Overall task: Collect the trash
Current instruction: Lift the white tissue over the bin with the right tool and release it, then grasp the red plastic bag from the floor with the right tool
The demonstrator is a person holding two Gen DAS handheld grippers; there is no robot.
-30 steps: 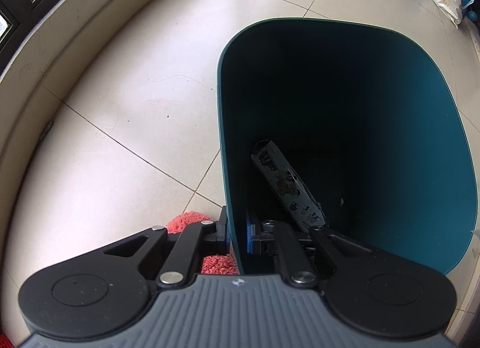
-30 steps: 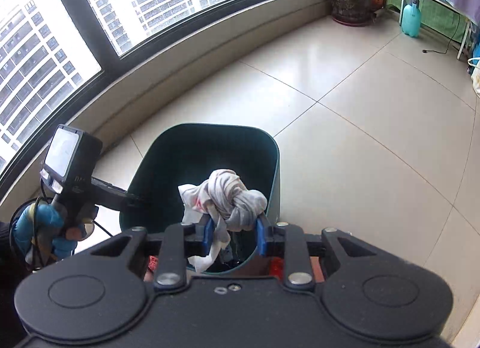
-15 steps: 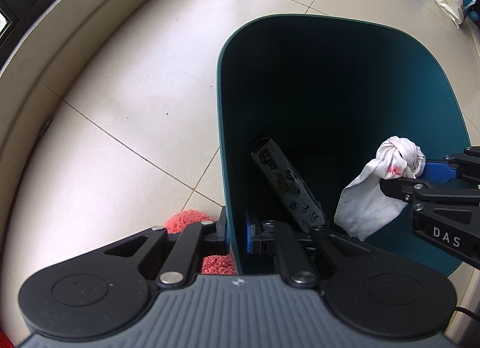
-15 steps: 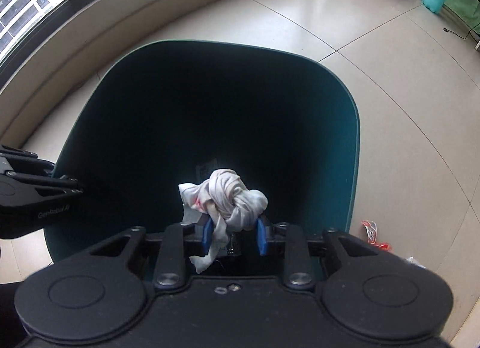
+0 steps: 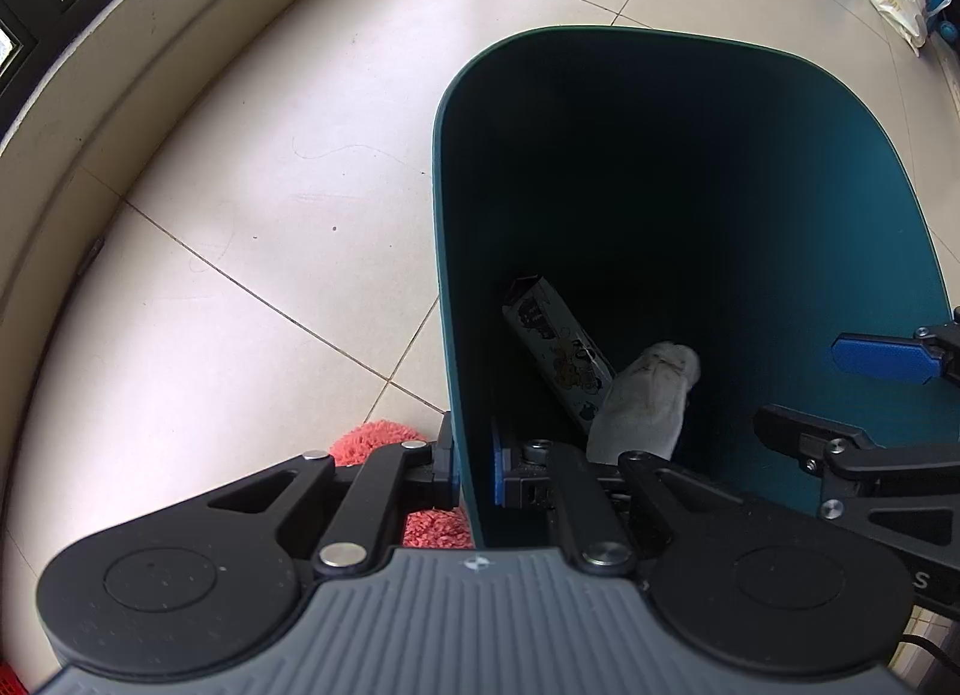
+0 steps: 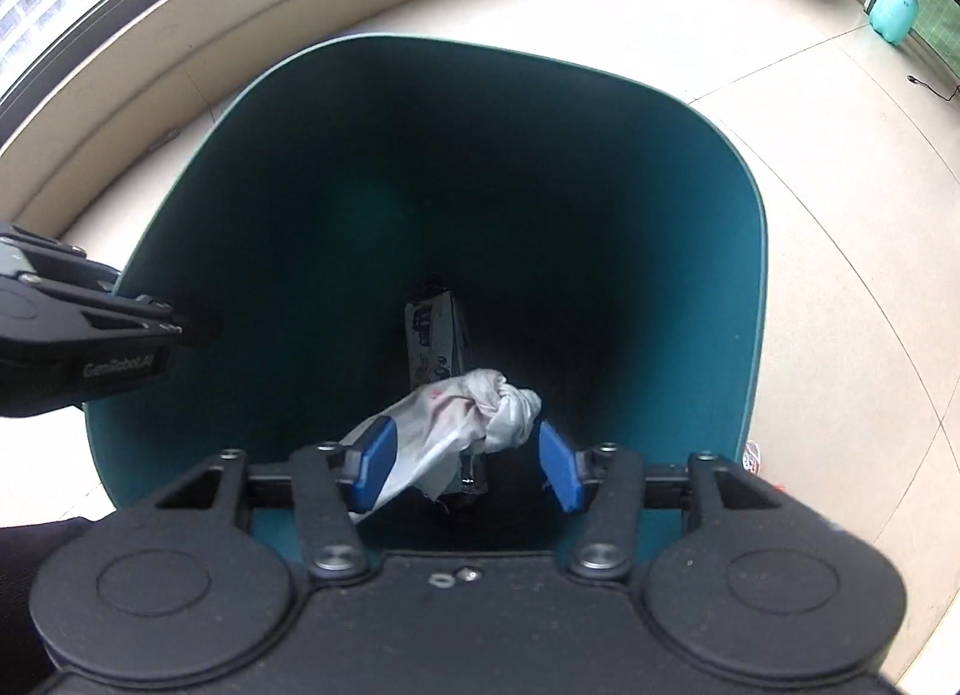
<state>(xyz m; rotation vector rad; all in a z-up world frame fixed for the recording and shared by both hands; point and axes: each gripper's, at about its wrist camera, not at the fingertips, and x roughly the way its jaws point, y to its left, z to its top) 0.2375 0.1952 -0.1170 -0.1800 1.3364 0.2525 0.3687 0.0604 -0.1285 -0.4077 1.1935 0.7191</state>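
Inside the bin (image 6: 708,251), a knotted bag (image 6: 462,419)

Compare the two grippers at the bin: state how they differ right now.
The left gripper is shut, pinching the teal bin's wall, one pad outside and one inside; the right gripper stands open and its jaws have just been opening. The left grips the bin; the right grips nothing, the knotted white bag lying loose between its pads. Both have blue pads and point down at the bin.
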